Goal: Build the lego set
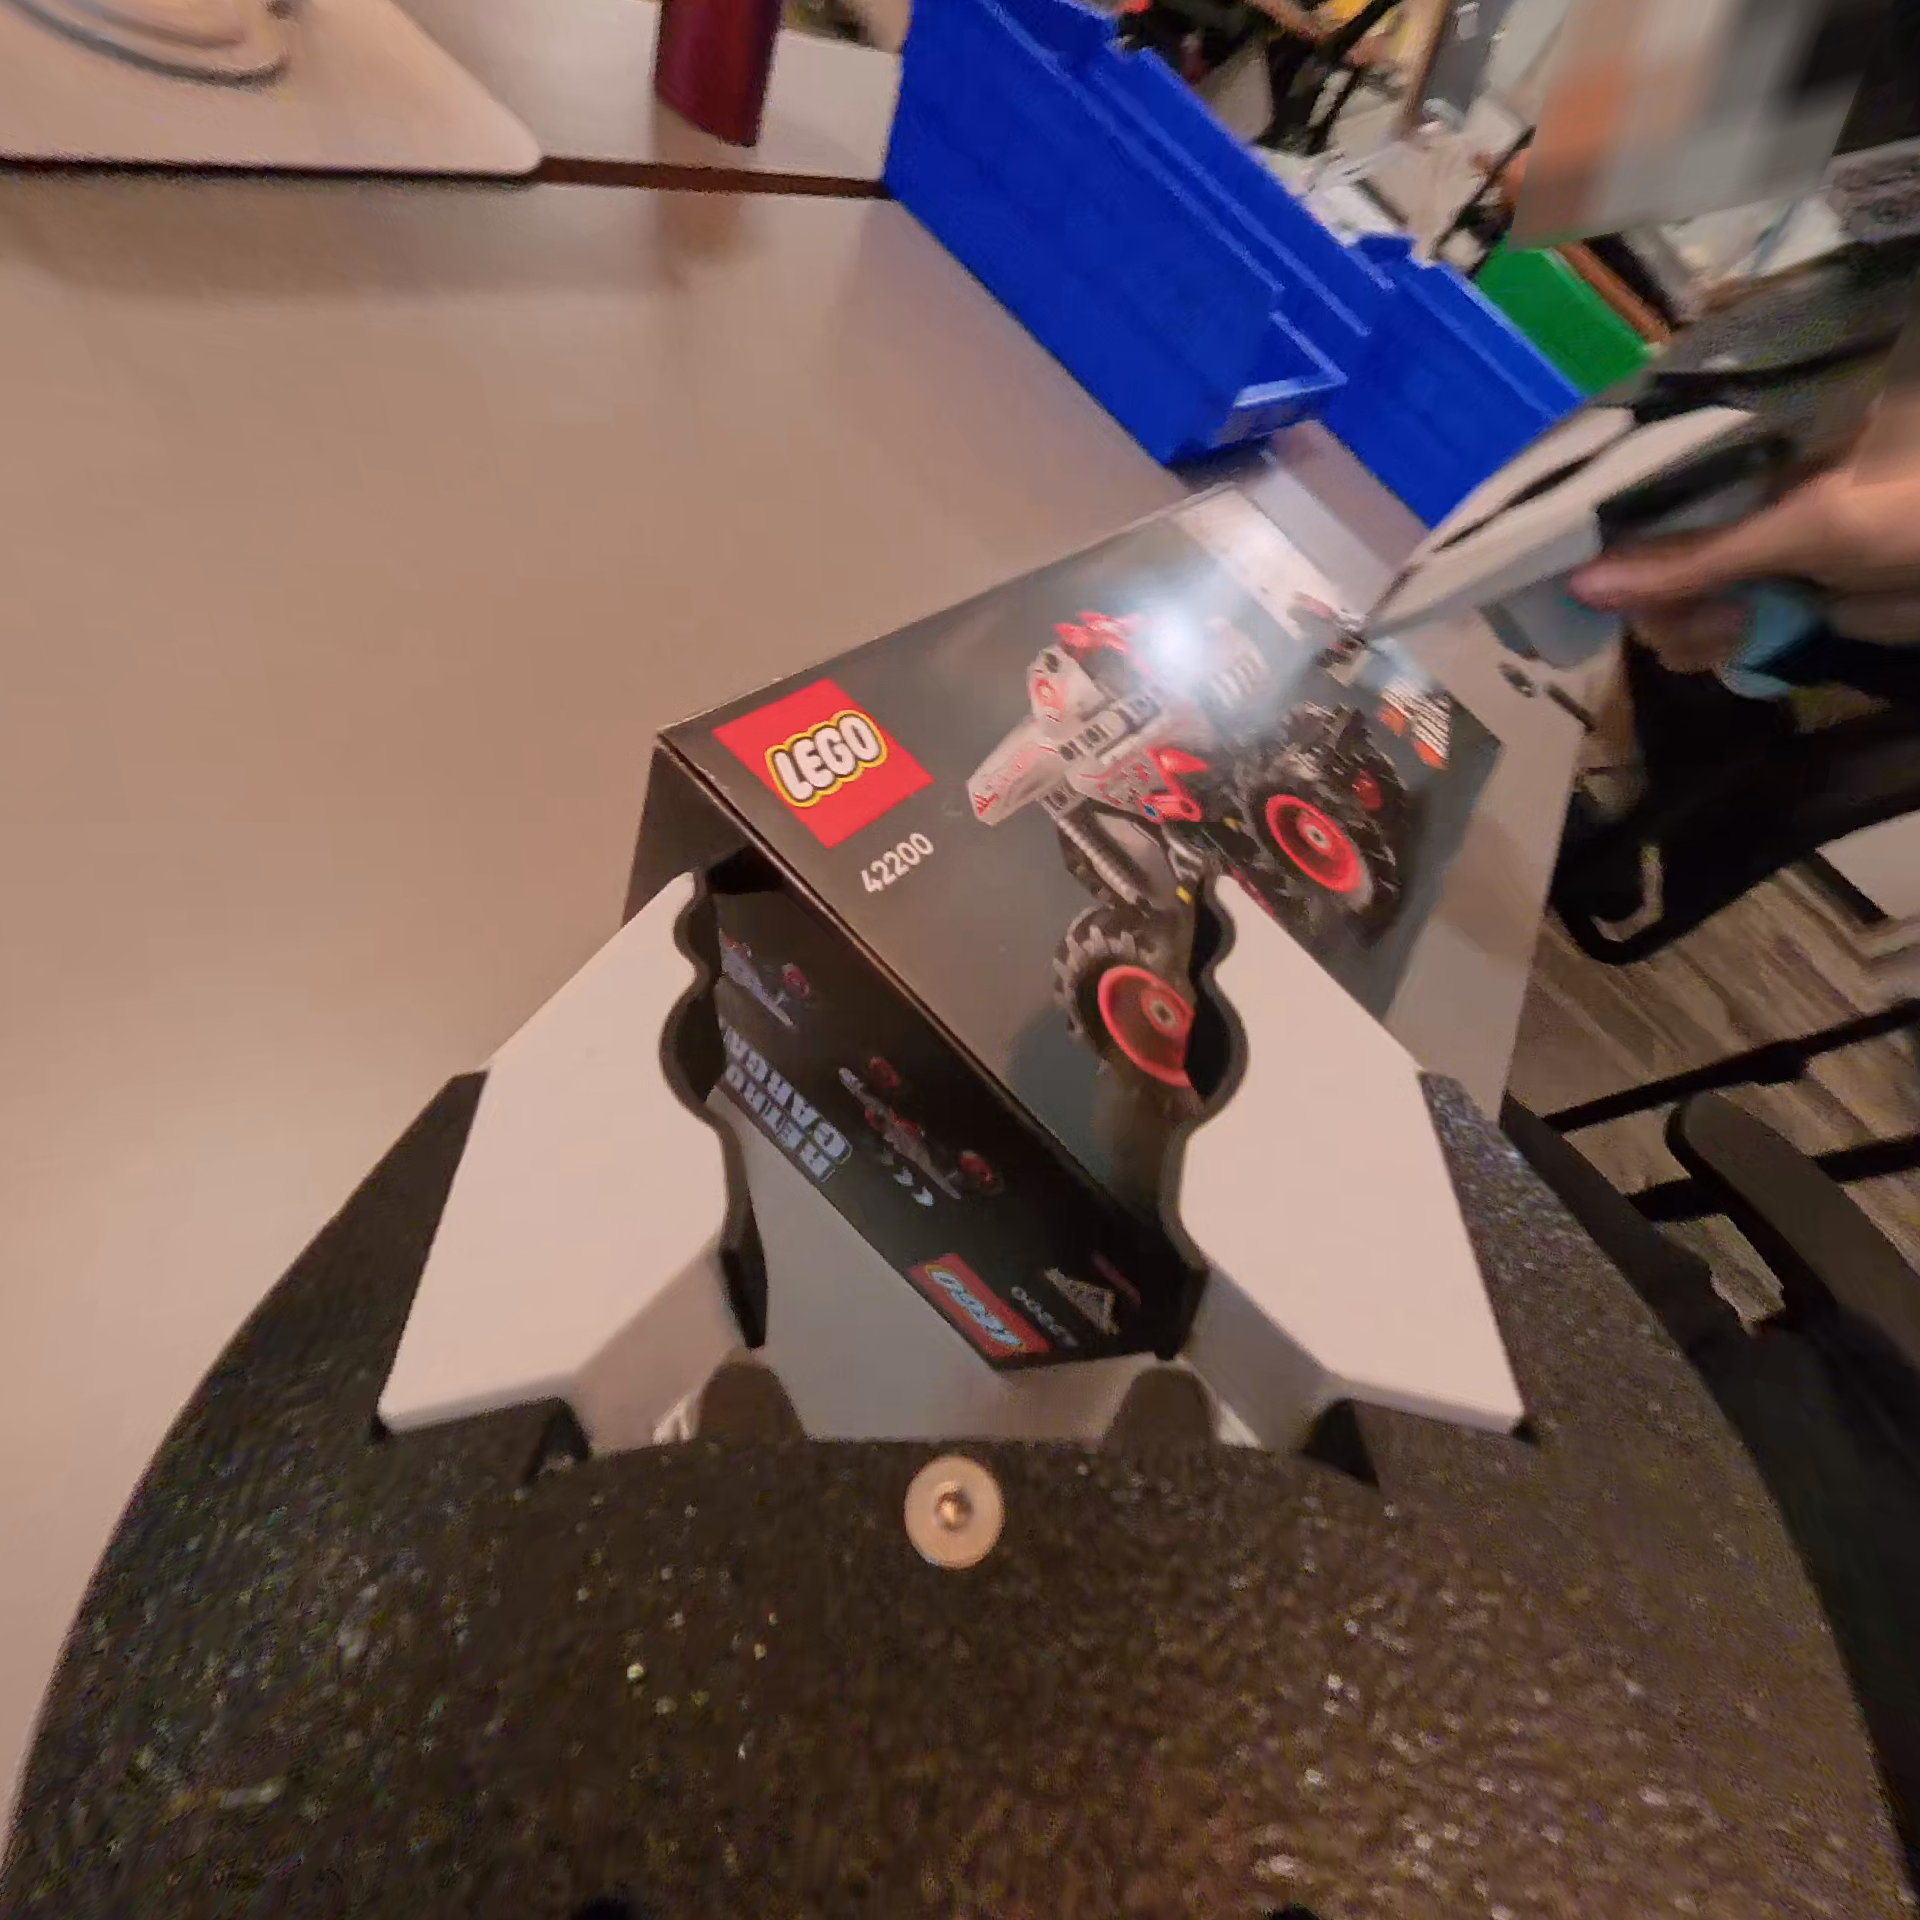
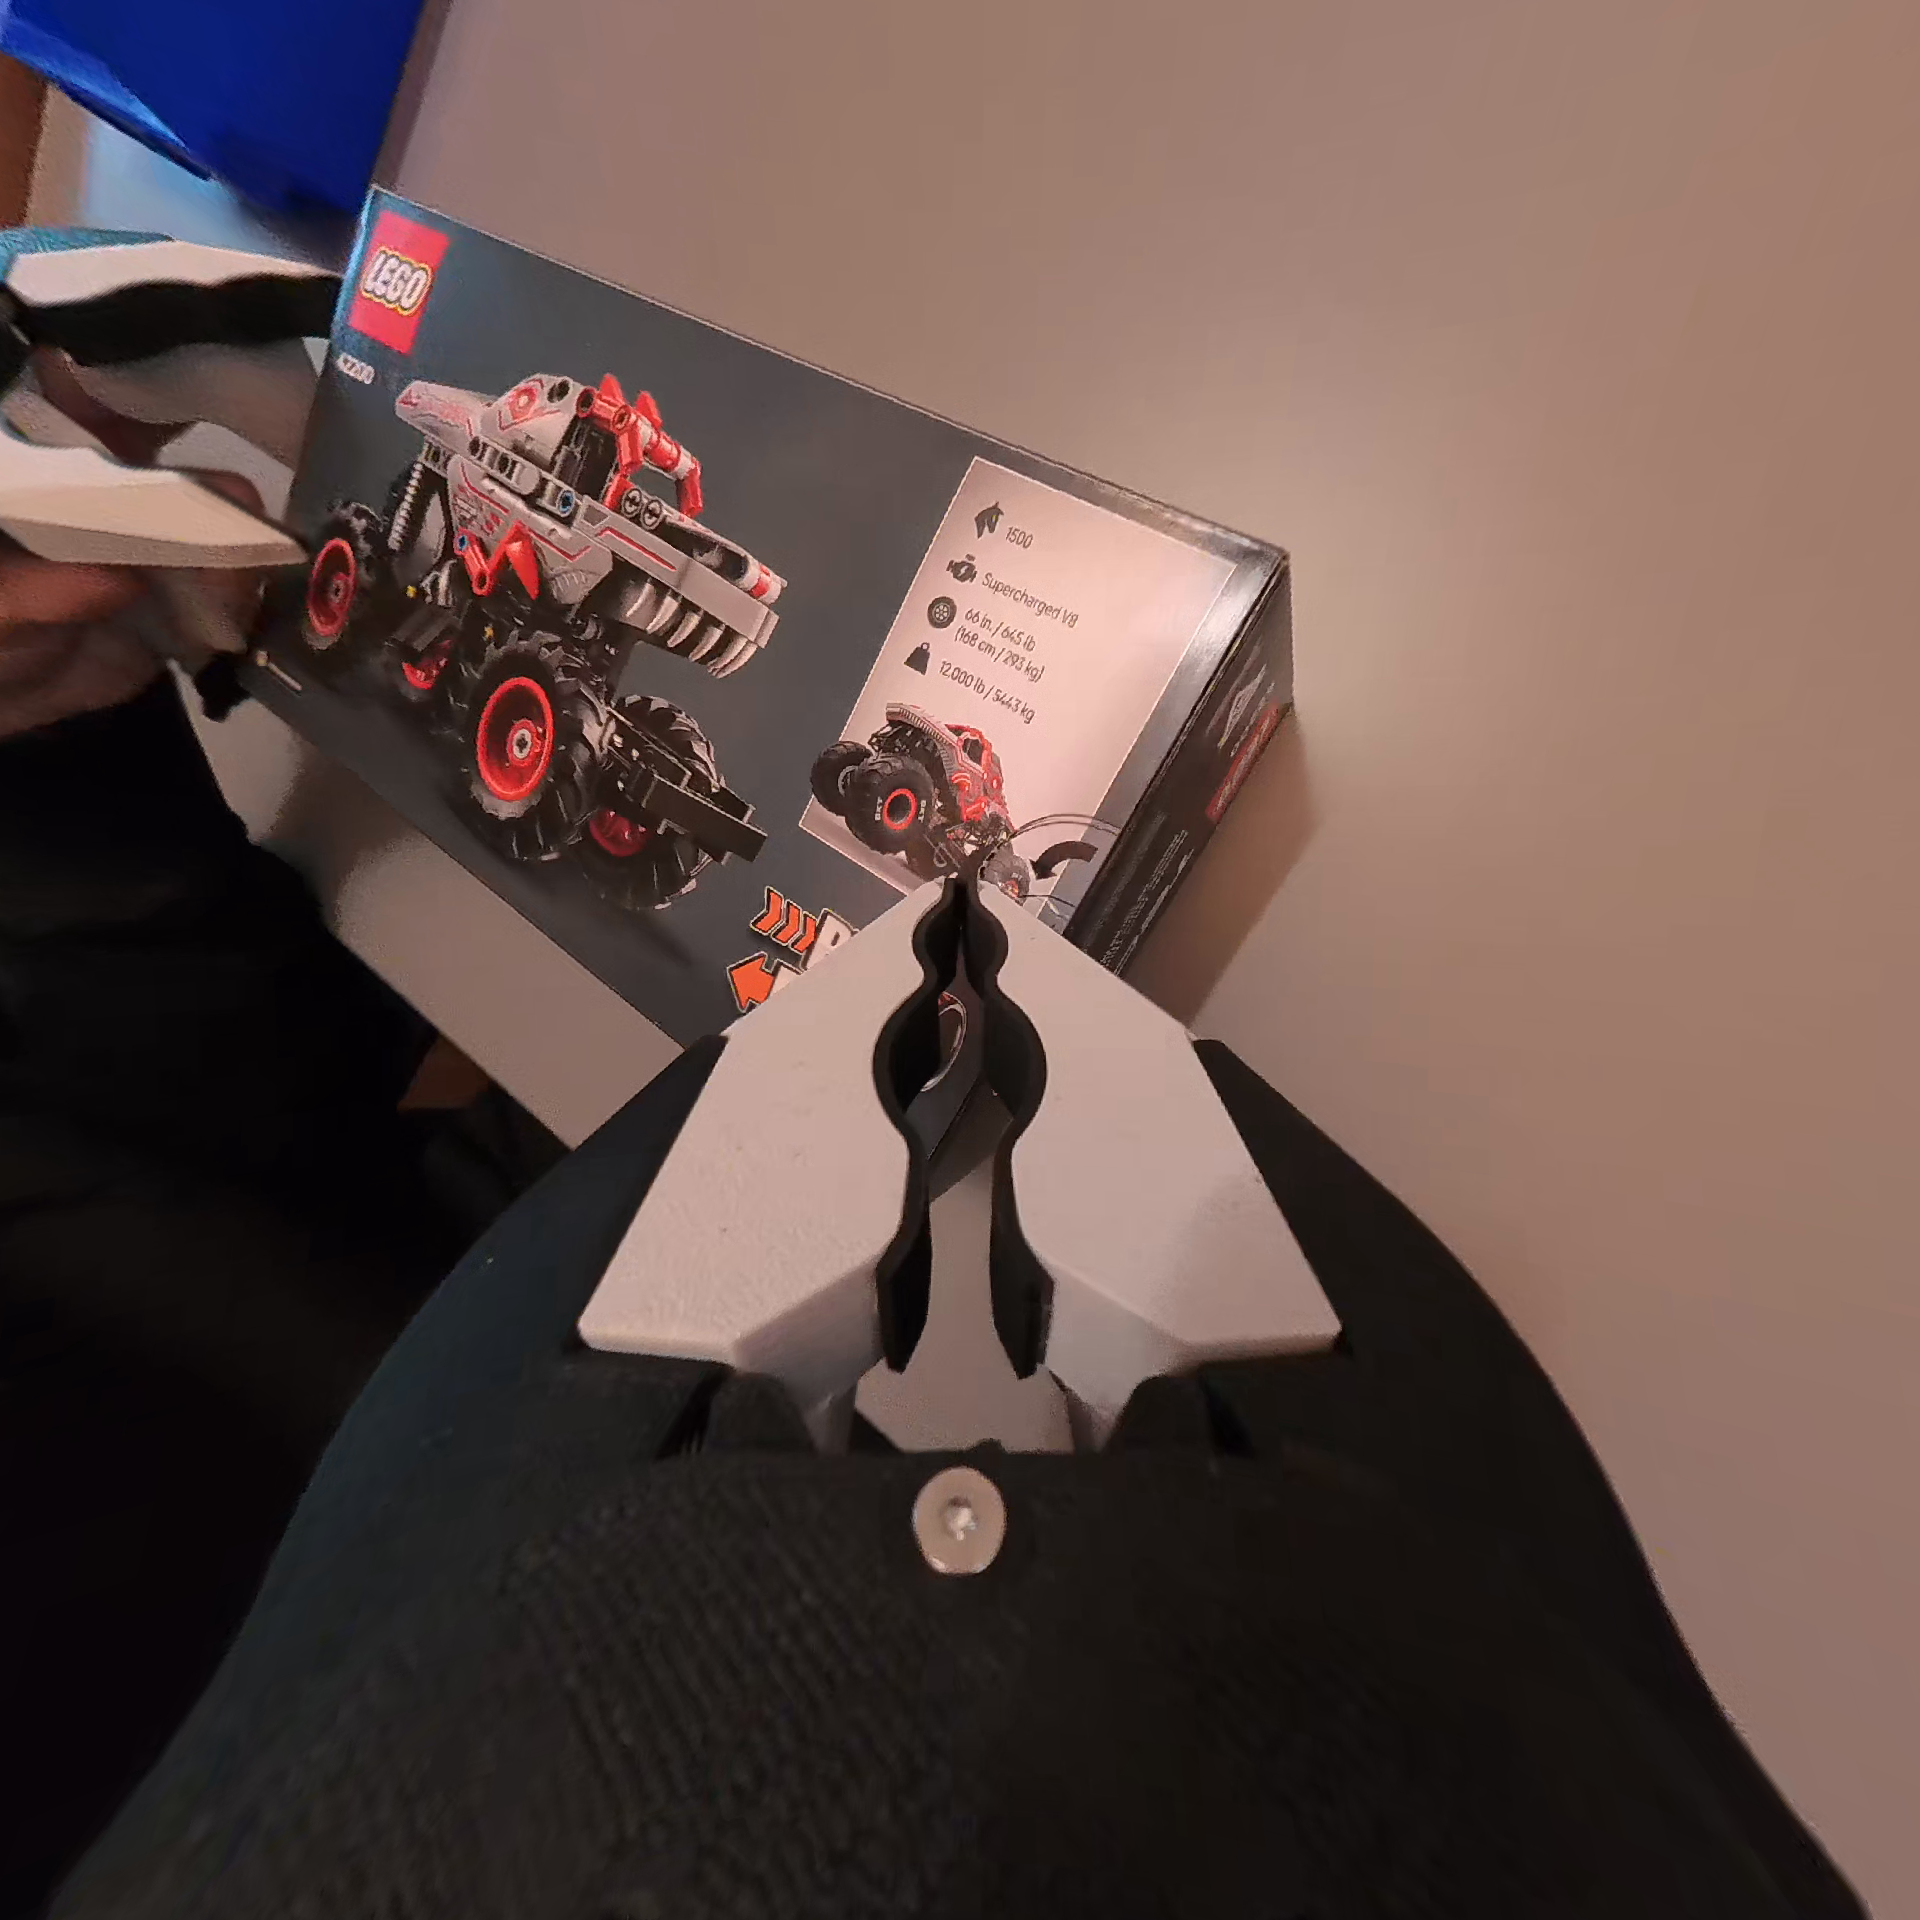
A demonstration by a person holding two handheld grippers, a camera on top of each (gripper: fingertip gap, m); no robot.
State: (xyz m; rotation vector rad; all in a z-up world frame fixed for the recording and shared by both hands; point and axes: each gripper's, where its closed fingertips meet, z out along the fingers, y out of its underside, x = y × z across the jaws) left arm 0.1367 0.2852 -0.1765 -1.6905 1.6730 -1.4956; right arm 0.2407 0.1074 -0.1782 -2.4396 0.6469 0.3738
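Note:
The lego set's box (image 1: 1091,831), dark with a red-wheeled monster truck pictured on it, is held tilted above the table. My left gripper (image 1: 951,935) is shut on one end of the box, one finger on each side. In the right wrist view the box (image 2: 831,582) fills the middle, and the left gripper (image 2: 312,416) clamps its left end. My right gripper (image 2: 951,894) is shut, its tips touching the box's front face near the lower right corner. It also shows in the left wrist view (image 1: 1371,623), at the box's far end.
The beige table (image 1: 416,520) lies under the box. Blue bins (image 1: 1143,260) and a green bin (image 1: 1558,312) stand along its far right. A dark red cup (image 1: 717,62) stands at the back. A person's hand (image 1: 1766,540) holds the right gripper. A black chair (image 1: 1787,1226) is at the right.

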